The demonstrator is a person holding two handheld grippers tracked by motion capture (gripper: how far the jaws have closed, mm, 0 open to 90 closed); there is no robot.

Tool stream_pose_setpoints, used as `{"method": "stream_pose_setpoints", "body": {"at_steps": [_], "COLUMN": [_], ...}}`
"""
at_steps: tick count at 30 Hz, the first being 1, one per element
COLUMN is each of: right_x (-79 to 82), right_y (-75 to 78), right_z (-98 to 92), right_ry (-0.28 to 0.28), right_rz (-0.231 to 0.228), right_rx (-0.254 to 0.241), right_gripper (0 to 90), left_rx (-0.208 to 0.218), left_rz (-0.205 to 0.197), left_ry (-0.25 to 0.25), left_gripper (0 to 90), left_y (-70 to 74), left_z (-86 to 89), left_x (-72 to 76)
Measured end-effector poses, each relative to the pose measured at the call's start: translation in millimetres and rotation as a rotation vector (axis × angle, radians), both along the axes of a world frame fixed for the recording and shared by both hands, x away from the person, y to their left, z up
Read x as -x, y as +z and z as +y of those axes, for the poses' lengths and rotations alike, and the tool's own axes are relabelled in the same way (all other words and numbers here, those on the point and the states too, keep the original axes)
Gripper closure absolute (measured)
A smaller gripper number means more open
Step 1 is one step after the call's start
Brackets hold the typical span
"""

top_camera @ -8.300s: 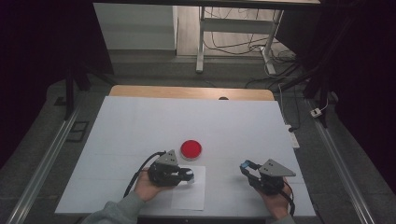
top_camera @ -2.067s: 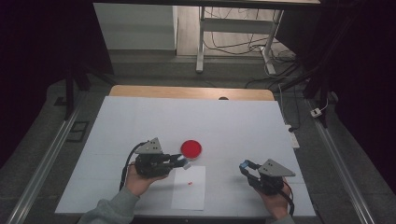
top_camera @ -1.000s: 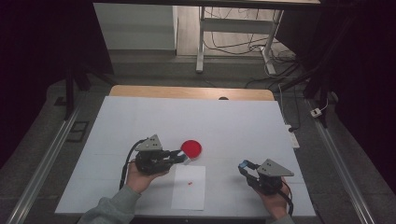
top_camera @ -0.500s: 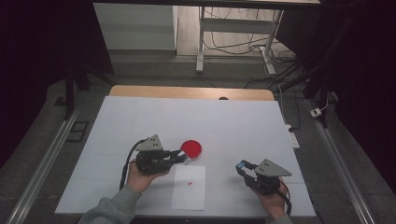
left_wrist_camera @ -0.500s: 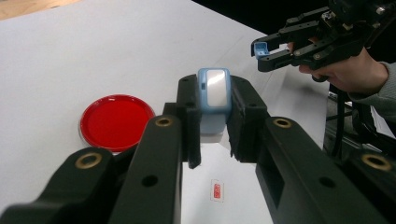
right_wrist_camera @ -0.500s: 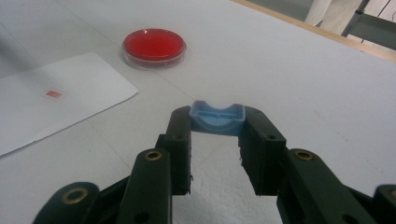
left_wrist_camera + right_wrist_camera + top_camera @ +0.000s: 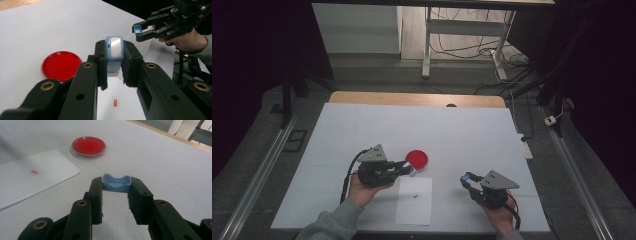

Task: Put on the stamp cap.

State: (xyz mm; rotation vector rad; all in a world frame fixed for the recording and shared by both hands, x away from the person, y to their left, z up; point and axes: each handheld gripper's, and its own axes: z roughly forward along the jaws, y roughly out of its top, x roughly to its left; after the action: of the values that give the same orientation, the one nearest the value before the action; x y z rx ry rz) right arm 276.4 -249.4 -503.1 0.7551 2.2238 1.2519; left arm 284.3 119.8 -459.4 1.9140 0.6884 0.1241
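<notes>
Blue block: small light-blue plastic block with a shiny pale face [image 7: 114,48], wedged upright between the jaws of my left tongs [image 7: 113,67], clamped tight on both sides. In the high view it sits just off the near edge of the dish.
Blue cap: little light-blue plastic cap with a curved dip on top [image 7: 116,182], pinched right at the tips of my right tongs [image 7: 116,185], held over the bare table. From the left gripper view you can see it [image 7: 137,29] out past my block, well apart from it.
Left tongs: [image 7: 404,167] closed on the block, lying about level, pointing toward the dish.
Right tongs: [image 7: 468,179] closed on the cap, over by the near right part of the table.
Dish: round clear dish with flat red filling [image 7: 417,159], just beside my left tips.
Paper: white sheet [image 7: 414,205] with a tiny red mark [image 7: 415,196], lying between my two hands.
Table: white tabletop [image 7: 427,125] with a wooden strip along the far edge [image 7: 412,99].
</notes>
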Motion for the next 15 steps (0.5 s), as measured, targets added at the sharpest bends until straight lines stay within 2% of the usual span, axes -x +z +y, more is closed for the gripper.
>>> {"method": "stream_pose_setpoints", "body": {"at_steps": [15], "right_x": [2.3], "right_y": [-1.2], "right_z": [14.1], "right_ry": [0.038], "right_rz": [0.014], "right_rx": [-0.022], "right_gripper": [65.0], "left_rx": [0.001], "left_rz": [-0.002], "left_ry": [-0.001], "left_gripper": [76.0], "left_y": [-0.1], "left_z": [-0.9], "left_x": [0.1]}}
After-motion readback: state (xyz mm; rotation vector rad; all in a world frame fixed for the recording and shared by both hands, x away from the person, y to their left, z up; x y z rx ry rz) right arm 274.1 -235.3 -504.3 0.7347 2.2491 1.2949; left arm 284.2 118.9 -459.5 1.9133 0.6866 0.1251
